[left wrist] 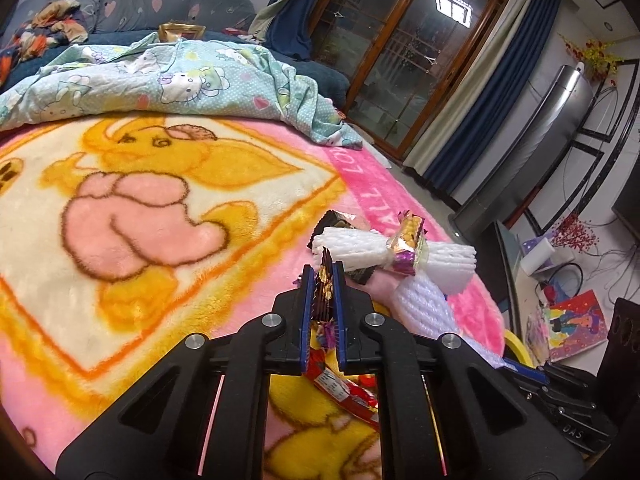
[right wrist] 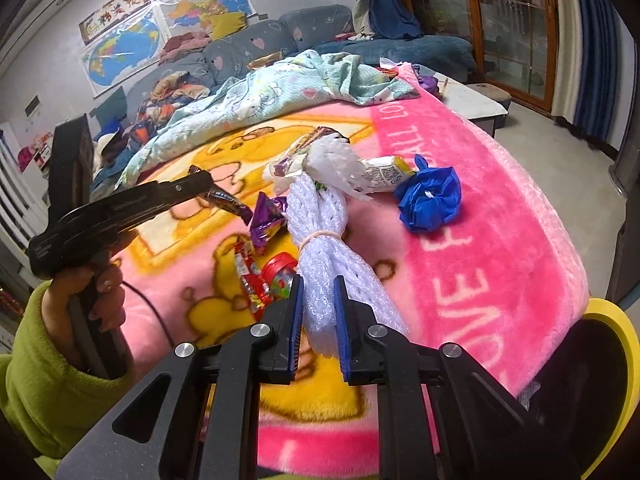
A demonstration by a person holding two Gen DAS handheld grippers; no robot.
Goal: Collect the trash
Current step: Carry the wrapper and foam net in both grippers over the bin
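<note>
Pink and yellow, a plush cartoon-elephant blanket (right wrist: 480, 208) covers the bed in a cluttered living room, with a pale blue cartoon-print quilt (left wrist: 168, 76) bunched at its far side and a dark blue sofa (right wrist: 256, 44) against the wall of maps. At the near edge of the bed, low on the right, stands a round yellow-rimmed bin (right wrist: 616, 344), apparently where the litter is bound.

A long white foam fruit net (right wrist: 324, 264), tied at its middle with a rubber band, lies across the blanket, and the right gripper (right wrist: 318, 312) has its blue-padded fingers pressed on the net's near end. Just beyond, a crumpled blue plastic bag (right wrist: 428, 200) rests near a white snack packet (right wrist: 384, 172). A red sweet wrapper (right wrist: 254, 280), a red-lidded small jar (right wrist: 280, 268) and a purple foil wrapper (right wrist: 266, 220) sit close together beside the net.

In a green sleeve, the person's left hand (right wrist: 96, 292) works the left gripper (left wrist: 323, 284), whose fingers pinch a dark foil candy wrapper (left wrist: 326, 280) edge-on.

Both grips look secure but slight. The step goes best if each hand carries its piece steadily to the bin, keeps the pinch firm until it is over the rim, and lifts the net high enough that its trailing end does not drag the loose wrappers along.
</note>
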